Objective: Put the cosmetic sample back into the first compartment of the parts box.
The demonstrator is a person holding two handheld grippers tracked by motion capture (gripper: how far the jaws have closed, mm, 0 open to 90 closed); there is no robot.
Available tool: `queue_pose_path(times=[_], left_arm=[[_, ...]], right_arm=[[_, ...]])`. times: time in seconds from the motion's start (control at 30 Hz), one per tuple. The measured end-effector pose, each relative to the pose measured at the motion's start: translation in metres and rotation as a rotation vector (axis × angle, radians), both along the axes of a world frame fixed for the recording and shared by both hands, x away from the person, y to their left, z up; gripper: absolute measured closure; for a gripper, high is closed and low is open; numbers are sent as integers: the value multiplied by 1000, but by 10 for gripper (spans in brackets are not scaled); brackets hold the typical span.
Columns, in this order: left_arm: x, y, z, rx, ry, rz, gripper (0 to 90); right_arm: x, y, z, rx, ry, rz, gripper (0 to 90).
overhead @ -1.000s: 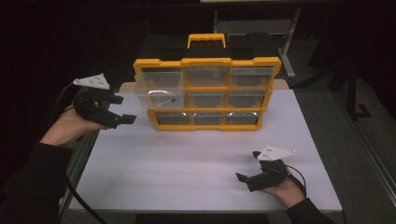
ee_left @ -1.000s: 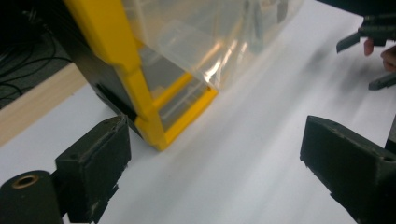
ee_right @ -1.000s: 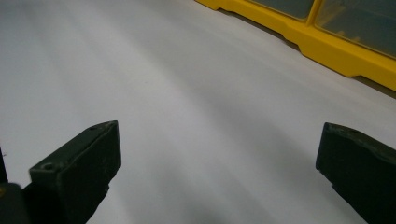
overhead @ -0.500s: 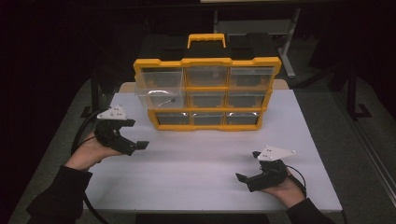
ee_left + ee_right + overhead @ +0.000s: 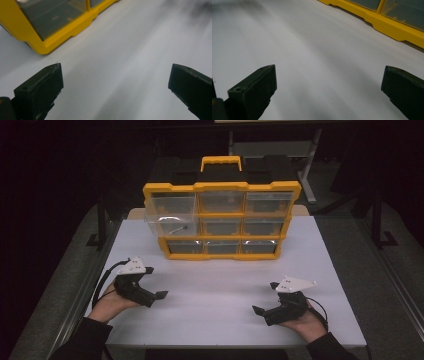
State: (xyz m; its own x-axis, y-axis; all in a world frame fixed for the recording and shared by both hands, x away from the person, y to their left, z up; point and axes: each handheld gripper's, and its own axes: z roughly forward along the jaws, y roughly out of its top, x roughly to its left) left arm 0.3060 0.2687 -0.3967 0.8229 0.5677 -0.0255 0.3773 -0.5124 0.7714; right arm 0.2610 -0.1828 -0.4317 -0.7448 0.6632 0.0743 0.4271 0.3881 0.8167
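Note:
A yellow organizer (image 5: 222, 215) with clear drawers stands upright at the back of the white table (image 5: 215, 320). Its middle-left drawer (image 5: 172, 222) sticks out a little, with a small metal piece inside. My left gripper (image 5: 156, 282) lies low over the table's front left, held in a hand. Its jaws have just been opening and now stand open with nothing between them. In the left gripper view (image 5: 115, 82) the organizer's bottom corner (image 5: 62, 30) lies ahead to the left. My right gripper (image 5: 265, 297) rests open at the front right, and its own view (image 5: 328, 82) shows bare table and the organizer's base (image 5: 392, 27).
Black cases (image 5: 175, 170) sit behind the organizer. A second table's frame (image 5: 280, 147) stands farther back. Grey floor (image 5: 385, 270) runs along both sides of the table. A cable (image 5: 102, 285) trails off the left gripper near the table's left edge.
My left hand has come down from beside the organizer's left side to the table's front left. The right hand has kept still.

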Motion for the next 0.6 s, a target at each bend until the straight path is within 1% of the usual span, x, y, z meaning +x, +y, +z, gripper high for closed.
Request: queue_pose_path(times=[0.17, 0.33, 0.43, 0.53, 0.6], left_arm=[[-8, -4, -12, -18, -20, -2, 0], [-15, -10, -22, -28, -27, -18, 0], [-18, -13, -28, -17, -35, -27, 0], [-21, -15, -33, -38, -40, -28, 0], [-23, -16, -35, -37, -43, -31, 0]], right_arm=[[0, 0, 0, -2, -3, 5, 0], [0, 1, -1, -2, -5, 5, 0], [-1, 1, -1, -2, -2, 4, 0], [0, 1, 0, -1, -5, 3, 0], [0, 1, 0, -2, -5, 4, 0]])
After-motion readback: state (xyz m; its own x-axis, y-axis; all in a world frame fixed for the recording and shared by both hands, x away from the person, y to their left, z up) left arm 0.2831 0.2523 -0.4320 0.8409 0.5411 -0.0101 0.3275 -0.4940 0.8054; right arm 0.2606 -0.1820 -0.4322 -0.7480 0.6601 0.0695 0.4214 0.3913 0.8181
